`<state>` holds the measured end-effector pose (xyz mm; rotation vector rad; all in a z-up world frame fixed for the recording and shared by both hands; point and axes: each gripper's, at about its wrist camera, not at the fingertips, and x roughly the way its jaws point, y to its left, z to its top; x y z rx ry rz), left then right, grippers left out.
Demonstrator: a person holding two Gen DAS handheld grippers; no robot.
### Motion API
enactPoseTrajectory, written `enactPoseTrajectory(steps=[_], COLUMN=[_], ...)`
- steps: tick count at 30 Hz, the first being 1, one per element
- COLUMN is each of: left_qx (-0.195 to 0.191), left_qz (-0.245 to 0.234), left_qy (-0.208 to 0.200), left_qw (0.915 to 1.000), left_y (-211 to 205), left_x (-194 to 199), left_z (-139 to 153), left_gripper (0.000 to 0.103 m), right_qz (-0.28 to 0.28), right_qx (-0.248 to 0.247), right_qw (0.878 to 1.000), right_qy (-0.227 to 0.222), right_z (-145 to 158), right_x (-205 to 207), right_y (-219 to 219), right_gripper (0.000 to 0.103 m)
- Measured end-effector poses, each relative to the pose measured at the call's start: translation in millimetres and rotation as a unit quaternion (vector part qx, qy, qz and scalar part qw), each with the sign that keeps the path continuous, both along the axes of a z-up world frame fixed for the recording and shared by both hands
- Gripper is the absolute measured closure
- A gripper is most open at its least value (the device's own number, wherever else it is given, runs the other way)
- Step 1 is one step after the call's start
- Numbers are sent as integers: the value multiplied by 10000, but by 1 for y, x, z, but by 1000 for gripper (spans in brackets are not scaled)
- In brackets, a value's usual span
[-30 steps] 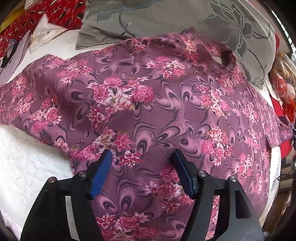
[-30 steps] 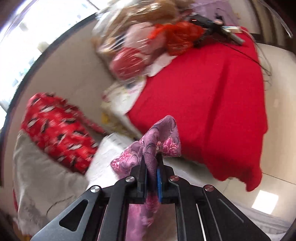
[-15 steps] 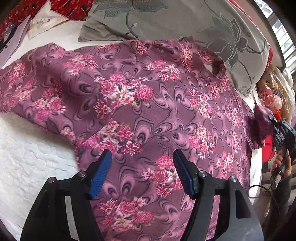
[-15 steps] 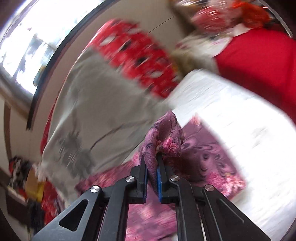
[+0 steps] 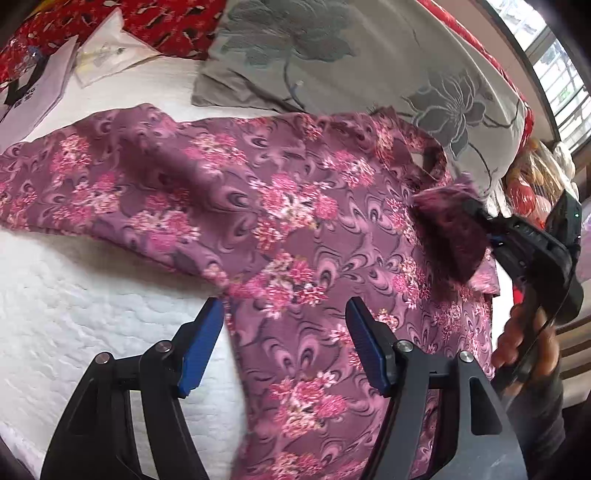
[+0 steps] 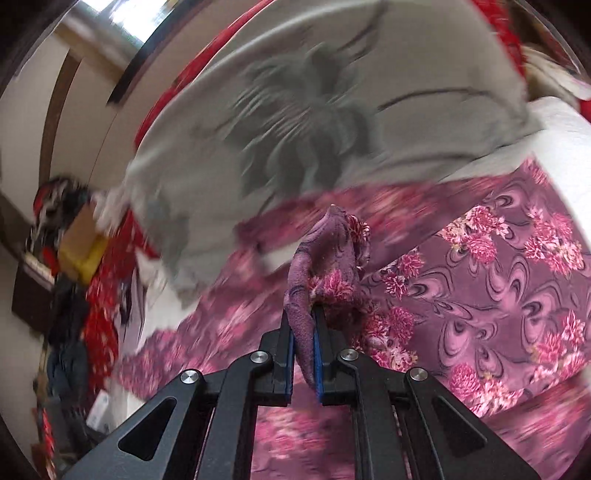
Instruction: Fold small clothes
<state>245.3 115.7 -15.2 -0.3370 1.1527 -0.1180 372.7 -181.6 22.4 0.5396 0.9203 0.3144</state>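
Observation:
A purple garment with pink flowers [image 5: 280,206] lies spread on the white quilted bed [image 5: 74,295]. My left gripper [image 5: 284,325] is open and empty, its blue pads just above the garment's lower part near its left edge. My right gripper [image 6: 303,325] is shut on a bunched sleeve end of the garment [image 6: 325,266] and holds it lifted over the spread cloth [image 6: 498,295]. In the left wrist view the right gripper [image 5: 476,218] comes in from the right with the sleeve end [image 5: 447,225] folded inward over the body.
A grey pillow with a flower pattern [image 5: 369,62] lies at the head of the garment, also in the right wrist view [image 6: 332,110]. Papers [image 5: 44,88] and red patterned cloth [image 5: 166,26] lie at the far left. Bagged items [image 5: 535,177] sit far right.
My right gripper has swung the held sleeve end from beside the bed inward over the garment. My left gripper has shifted slightly and stays open.

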Motion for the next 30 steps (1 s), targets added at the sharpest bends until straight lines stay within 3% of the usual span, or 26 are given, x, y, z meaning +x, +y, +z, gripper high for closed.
enactPoseTrajectory(steps=[8, 11, 12, 15, 17, 22, 25, 26, 27, 28, 30], left_qx=[-189, -494, -615, -891, -978, -787, -724, -762, -765, -771, -896], left_qz=[69, 27, -12, -156, -239, -226, 131, 244, 357, 371, 491], left_qy=[23, 136, 199, 345, 451, 769, 685, 571, 434, 386, 237], left_qw=[9998, 9987, 9979, 9953, 9939, 9937, 9949, 9951, 9955, 9956, 9945], left_y=[11, 4, -1, -21, -38, -73, -75, -72, -69, -65, -53], left_x=[-6, -4, -2, 7, 16, 46, 56, 57, 59, 60, 58], left_z=[3, 0, -2, -9, -14, -30, -29, -26, -19, -15, -4], left_gripper=[35, 35, 35, 35, 35, 35, 36, 47, 79, 90, 93], right_qz=[788, 1072, 1135, 1205, 993, 213, -190, -314, -469, -587, -893], right_qx=[-82, 77, 211, 354, 289, 437, 490, 514, 552, 571, 617], right_qw=[9964, 9918, 9904, 9897, 9929, 9970, 9971, 9968, 9961, 9955, 9931], right_qy=[313, 688, 766, 685, 583, 603, 548, 527, 500, 480, 436], right_z=[-25, -38, -39, -32, -27, -27, -26, -27, -27, -27, -29], right_x=[-18, -32, -37, -56, -67, -86, -95, -96, -99, -98, -98], right_y=[87, 90, 85, 61, 37, -46, -87, -97, -112, -122, -143], right_gripper=[87, 72, 65, 66, 59, 57, 57, 57, 57, 57, 57])
